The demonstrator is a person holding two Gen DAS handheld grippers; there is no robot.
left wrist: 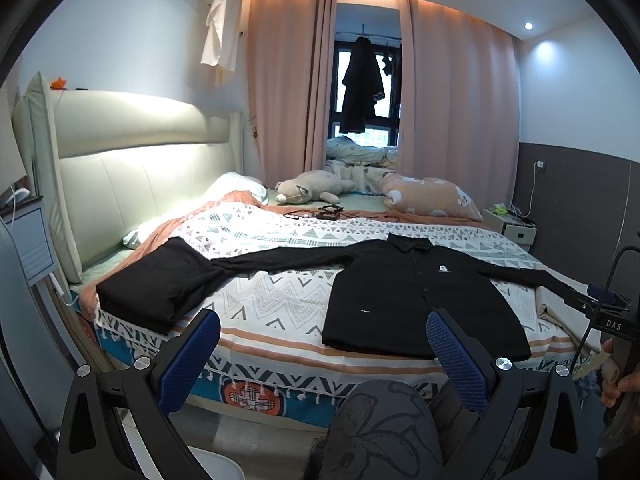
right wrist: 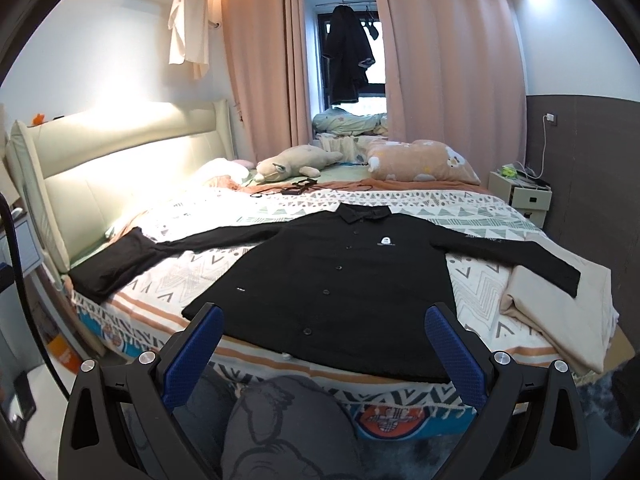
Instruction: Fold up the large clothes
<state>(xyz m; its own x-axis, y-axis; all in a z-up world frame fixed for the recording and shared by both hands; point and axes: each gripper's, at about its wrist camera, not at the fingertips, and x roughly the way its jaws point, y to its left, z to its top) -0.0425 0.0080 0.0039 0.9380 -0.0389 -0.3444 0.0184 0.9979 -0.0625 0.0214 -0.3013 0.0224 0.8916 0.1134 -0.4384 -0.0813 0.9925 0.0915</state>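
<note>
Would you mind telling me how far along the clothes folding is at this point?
Done: a folded black garment lies by the headboard and a folded beige one at the other end. In hand: nothing; the left tongs and right tongs are both open, short of the bed. Left: the black button shirt lies flat, sleeves spread, unfolded.

The shirt (right wrist: 332,276) at the frame's centre is black with a small white chest logo, spread on a bedspread (right wrist: 472,208) of white and grey zigzags and triangles with orange stripes. Pink curtains (right wrist: 444,64) hang at upper right, the headboard (right wrist: 116,160) at left is cream, and both grippers' pads (right wrist: 192,356) are blue.
</note>
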